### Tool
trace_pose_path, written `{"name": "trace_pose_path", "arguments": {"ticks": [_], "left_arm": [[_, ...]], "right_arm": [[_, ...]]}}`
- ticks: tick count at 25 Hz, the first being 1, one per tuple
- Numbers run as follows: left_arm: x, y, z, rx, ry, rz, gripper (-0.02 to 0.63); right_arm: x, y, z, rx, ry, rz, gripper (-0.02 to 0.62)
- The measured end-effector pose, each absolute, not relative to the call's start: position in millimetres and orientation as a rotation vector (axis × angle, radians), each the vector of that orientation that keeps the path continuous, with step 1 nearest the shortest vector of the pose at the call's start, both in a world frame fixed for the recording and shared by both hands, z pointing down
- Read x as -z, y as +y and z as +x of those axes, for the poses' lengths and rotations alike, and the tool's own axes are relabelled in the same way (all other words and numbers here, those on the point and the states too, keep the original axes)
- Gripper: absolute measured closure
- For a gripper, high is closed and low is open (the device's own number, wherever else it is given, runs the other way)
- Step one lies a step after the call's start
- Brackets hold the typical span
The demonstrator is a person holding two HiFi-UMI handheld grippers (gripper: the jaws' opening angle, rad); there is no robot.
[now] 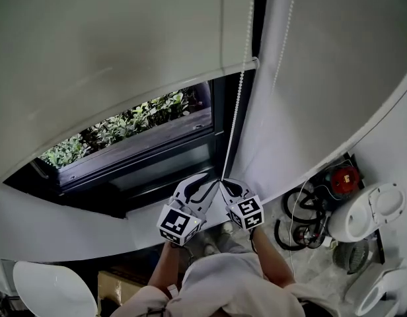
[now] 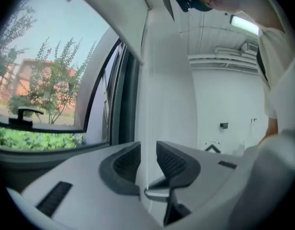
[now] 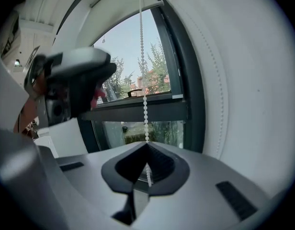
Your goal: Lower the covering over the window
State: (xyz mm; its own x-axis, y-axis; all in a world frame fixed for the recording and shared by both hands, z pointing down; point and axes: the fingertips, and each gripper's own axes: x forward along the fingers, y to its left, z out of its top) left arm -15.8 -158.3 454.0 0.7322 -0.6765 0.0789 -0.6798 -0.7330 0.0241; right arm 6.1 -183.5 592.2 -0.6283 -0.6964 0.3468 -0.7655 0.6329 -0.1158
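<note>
Roller blind [image 1: 111,51], white, hangs partway down the window [image 1: 144,150] in the head view. Its bottom bar sits high, leaving the lower glass and green foliage [image 1: 124,125] outside uncovered. A bead chain [image 1: 236,104] drops from the blind's right end to the two grippers held side by side beneath it. The left gripper [image 1: 207,185] and right gripper [image 1: 227,185] each carry a cube with black-and-white square markers. Coiled black cables [image 1: 302,218] and a red object [image 1: 344,176] lie on the floor at right.

In the left gripper view, the fingers [image 2: 172,163] stand apart with nothing gripped between them. A white wall edge rises behind the gap. To the left are the dark window frame, a black window handle [image 2: 25,113], trees and a reddish building [image 2: 37,78]. A lit ceiling lamp [image 2: 243,25] shows at upper right.

In the right gripper view, the fingers [image 3: 159,164] are closed on the bead chain, which runs straight up from their tips across the glass to the blind's bottom bar [image 3: 128,9]. The left gripper's dark body appears blurred at left. A second strand of chain [image 3: 212,71] hangs against the white wall at right.
</note>
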Motion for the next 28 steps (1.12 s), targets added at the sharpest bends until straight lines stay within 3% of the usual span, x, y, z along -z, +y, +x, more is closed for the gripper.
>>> {"name": "trace_pose_path", "arguments": {"ticks": [12, 18, 22, 28], "left_arm": [[-291, -191, 11, 0.114, -1.092, 3.098, 0.515], [-267, -203, 21, 0.143, -1.088, 3.153, 0.523], [-261, -205, 27, 0.139, -1.124, 3.157, 0.585], [-283, -206, 26, 0.112, -1.155, 3.116, 0.591]], "right_arm": [[-591, -180, 3, -0.356, -2.582, 1.174, 0.598], [-594, -179, 0, -0.353, -2.580, 1.167, 0.598], [-594, -180, 0, -0.350, -2.583, 1.164, 0.598], [-612, -181, 3, -0.371, -2.526, 1.134, 0.598]]}}
